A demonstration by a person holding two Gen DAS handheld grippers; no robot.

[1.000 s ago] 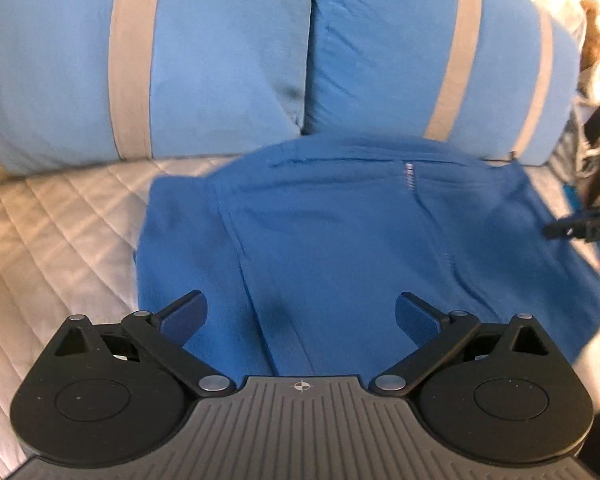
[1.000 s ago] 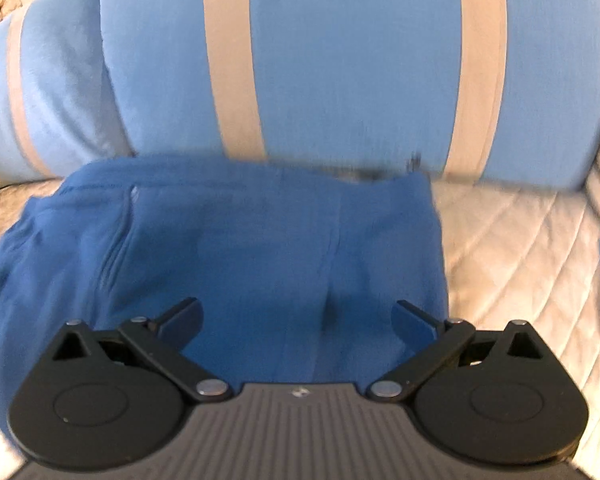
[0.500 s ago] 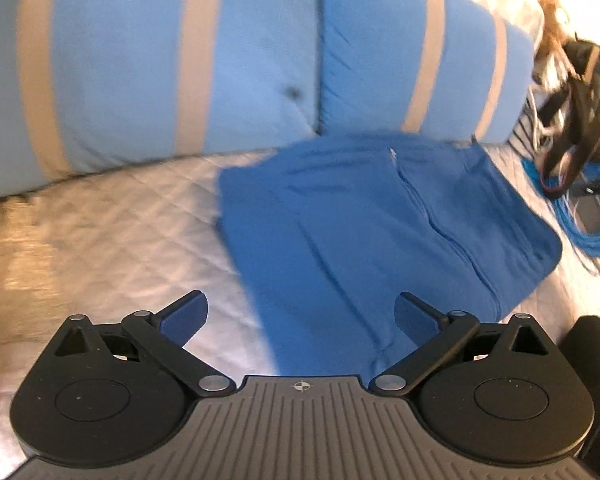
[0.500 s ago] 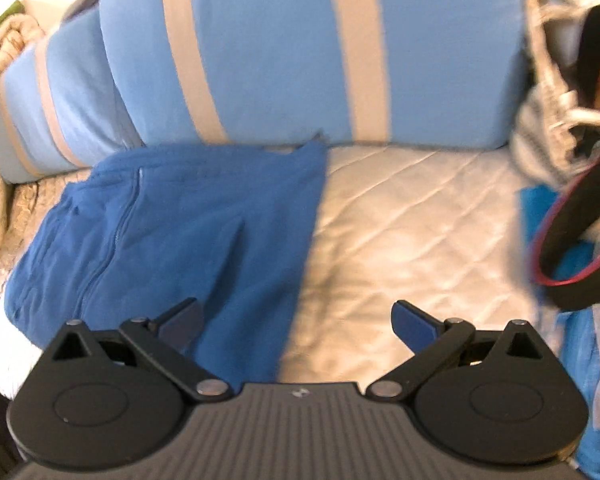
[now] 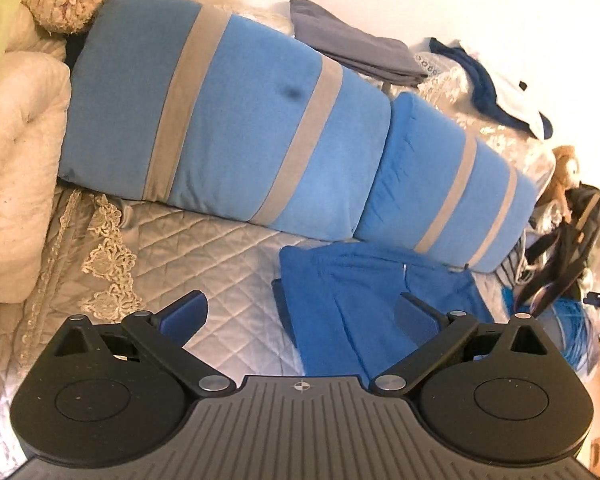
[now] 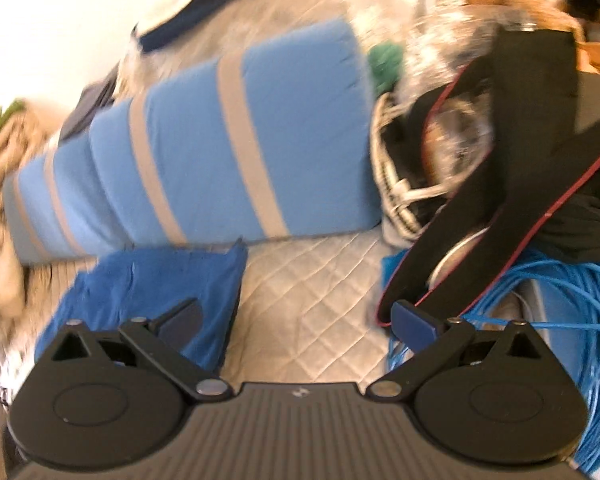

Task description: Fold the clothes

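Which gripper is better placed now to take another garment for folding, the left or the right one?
Probably the right gripper: its open jaws face the clutter beside the pillows, near the black garment. The left gripper, also open, faces the folded blue garment.

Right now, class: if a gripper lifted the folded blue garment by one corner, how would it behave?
The blue garment would probably droop and unfold: it is soft, creased cloth in loose layers. It looks light. On the smooth quilted bedspread it would likely slide when pushed.

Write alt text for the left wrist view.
A folded blue garment lies on a quilted bedspread against two blue striped pillows. The open, empty left gripper hovers in the foreground; clutter sits at right.
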